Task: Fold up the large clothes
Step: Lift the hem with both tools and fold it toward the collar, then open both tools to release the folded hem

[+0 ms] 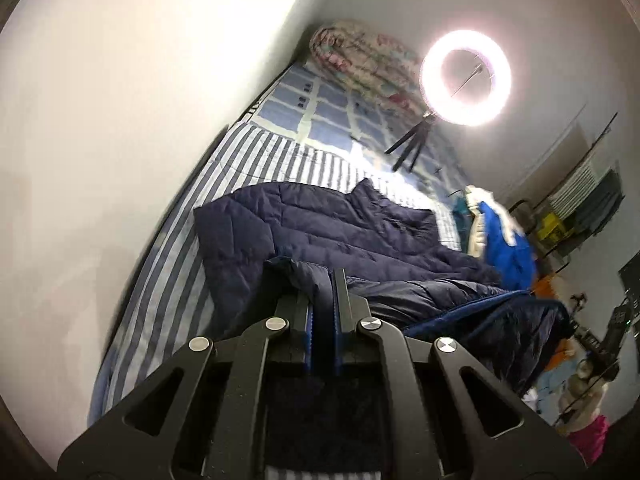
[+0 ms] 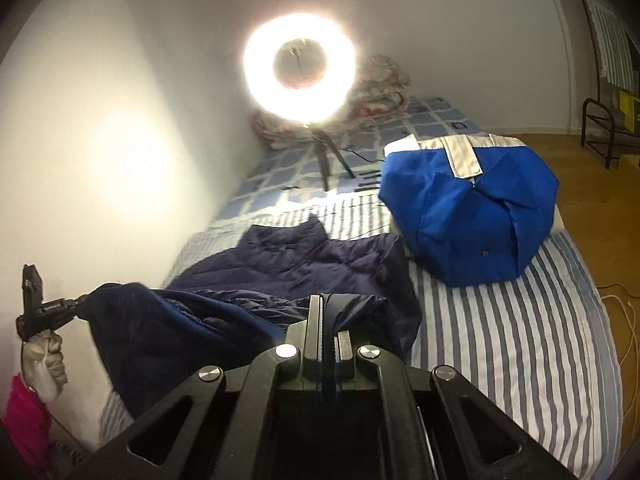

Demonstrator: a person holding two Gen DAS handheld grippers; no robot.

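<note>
**A:** Two tools are gripping one garment. Your left tool (image 1: 325, 280) is pinching a fold of the navy quilted jacket (image 1: 320, 224), its fingers pressed together on the cloth. Your right tool (image 2: 328, 312) is doing the same on another part of the hem, its fingers closed on dark fabric.

**B:** Where is the jacket lying?

**A:** It is lying on the bed (image 2: 500, 320), on a blue-and-white striped sheet, with its collar pointing toward the far end. The near edge is hanging in the air between your two tools, showing a brighter blue fleecy lining. In the right wrist view your left hand (image 2: 42, 356) is showing at the far left, holding its tool at the other lifted corner.

**B:** How is it going to handle?

**A:** I am judging it to be soft, puffy and light for its bulk. The shell is looking smooth, so it may be slipping if you are pinching only a thin layer. Taking hold at the hem corners or along a stitched seam is probably giving the surest grip, and the padding will likely be springing back unless you are pressing each fold flat.

**B:** Anything else nearby?

**A:** A folded bright blue garment (image 2: 468, 216) is sitting farther up the bed to the right, apart from the jacket. A ring light (image 2: 299, 65) on a small tripod is glaring beyond it.
</note>
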